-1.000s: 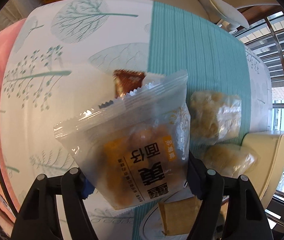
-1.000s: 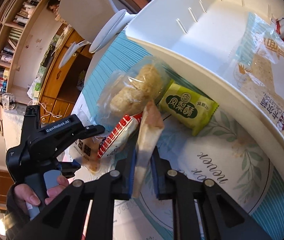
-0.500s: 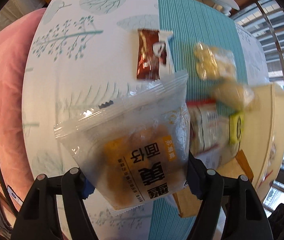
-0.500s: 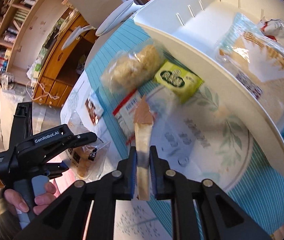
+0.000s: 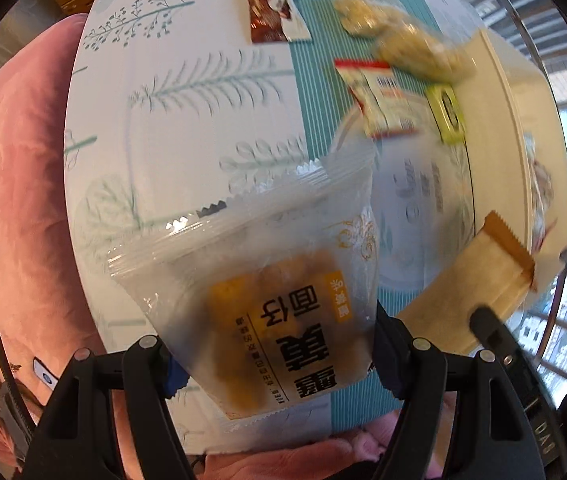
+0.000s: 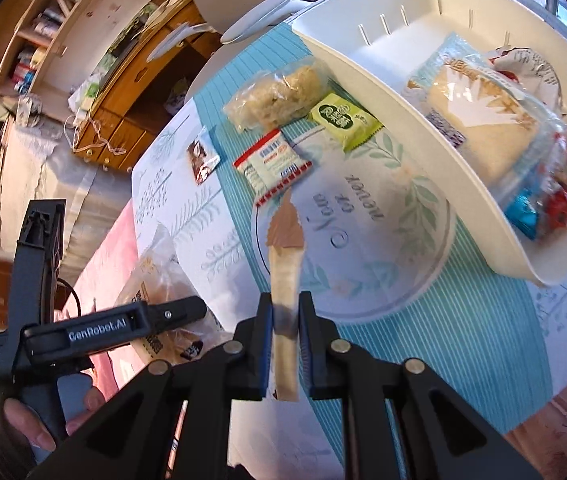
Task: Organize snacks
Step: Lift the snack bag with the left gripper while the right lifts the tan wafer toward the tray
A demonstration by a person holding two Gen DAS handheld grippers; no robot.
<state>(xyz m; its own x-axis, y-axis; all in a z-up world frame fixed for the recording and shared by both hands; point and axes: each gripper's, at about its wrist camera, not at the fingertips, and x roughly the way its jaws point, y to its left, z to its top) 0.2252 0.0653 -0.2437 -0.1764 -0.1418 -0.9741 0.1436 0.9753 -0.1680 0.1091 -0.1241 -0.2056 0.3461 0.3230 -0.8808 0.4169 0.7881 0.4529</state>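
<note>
Gripping snacks, both grippers (image 5: pixel 271 356) (image 6: pixel 285 320) angled downward

Your left wrist view looks steeply down from close above the round table with its white-and-teal leaf-print cloth (image 5: pixel 187 128), its near half filled by what it carries. Your right wrist view looks down at a slant across that table (image 6: pixel 463 320) toward the far cream plastic bin (image 6: pixel 403 92). You see the red-edged white cracker packet (image 5: pixel 379 100) (image 6: pixel 271 164) in both.
</note>
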